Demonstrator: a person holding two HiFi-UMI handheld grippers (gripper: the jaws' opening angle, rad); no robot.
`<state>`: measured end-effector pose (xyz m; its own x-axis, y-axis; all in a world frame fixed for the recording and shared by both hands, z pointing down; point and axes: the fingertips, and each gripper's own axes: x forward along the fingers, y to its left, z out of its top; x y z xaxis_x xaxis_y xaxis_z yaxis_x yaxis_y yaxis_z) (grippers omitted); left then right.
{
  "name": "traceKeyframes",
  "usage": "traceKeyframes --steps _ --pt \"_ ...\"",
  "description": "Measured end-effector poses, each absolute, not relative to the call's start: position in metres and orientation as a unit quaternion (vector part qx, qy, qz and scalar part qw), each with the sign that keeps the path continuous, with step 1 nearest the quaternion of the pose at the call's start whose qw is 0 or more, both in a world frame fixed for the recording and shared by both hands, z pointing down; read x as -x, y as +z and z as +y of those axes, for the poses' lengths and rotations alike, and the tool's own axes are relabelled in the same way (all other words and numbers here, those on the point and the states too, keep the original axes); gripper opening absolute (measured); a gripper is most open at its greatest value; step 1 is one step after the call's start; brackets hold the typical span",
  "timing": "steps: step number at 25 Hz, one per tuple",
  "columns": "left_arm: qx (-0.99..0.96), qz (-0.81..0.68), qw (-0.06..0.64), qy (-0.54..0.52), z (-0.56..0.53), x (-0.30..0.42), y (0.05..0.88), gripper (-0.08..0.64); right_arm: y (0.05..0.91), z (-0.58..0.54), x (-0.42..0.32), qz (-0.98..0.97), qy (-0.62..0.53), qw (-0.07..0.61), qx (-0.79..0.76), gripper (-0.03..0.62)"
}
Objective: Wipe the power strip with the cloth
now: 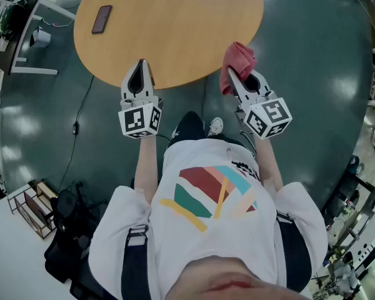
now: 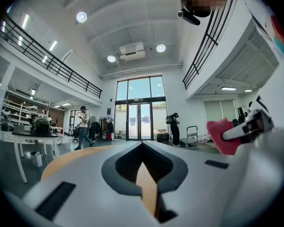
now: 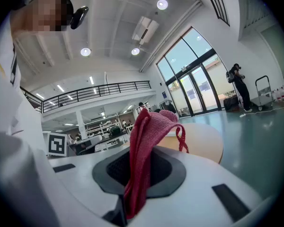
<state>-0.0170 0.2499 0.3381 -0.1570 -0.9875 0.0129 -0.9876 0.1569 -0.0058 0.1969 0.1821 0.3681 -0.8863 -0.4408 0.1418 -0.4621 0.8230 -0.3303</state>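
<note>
I am holding my right gripper [image 1: 234, 77] clamped on the red cloth [image 1: 239, 57], which is hanging over the round tabletop's [image 1: 175, 30] near edge. I am holding my left gripper [image 1: 139, 66] alongside, jaws together and empty.

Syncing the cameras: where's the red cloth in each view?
Head view: red cloth right of centre, in the right hand-held gripper.
Left gripper view: far right, mid-height.
Right gripper view: dead centre, clamped between the jaws.
Shared landmark: round wooden table, in all three views.
</note>
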Motion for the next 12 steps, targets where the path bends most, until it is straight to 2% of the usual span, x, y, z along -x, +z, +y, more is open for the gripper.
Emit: traceKeyframes --steps 7,12 --pt "-0.662 -0.750 0.005 0.010 0.196 0.025 0.350 0.043 0.378 0.129 -0.177 -0.954 0.178 0.031 -0.238 0.038" --pt "-0.668 -0.744 0.010 0.001 0.131 0.060 0.353 0.043 0.372 0.067 -0.141 -0.953 0.173 0.031 -0.246 0.039"
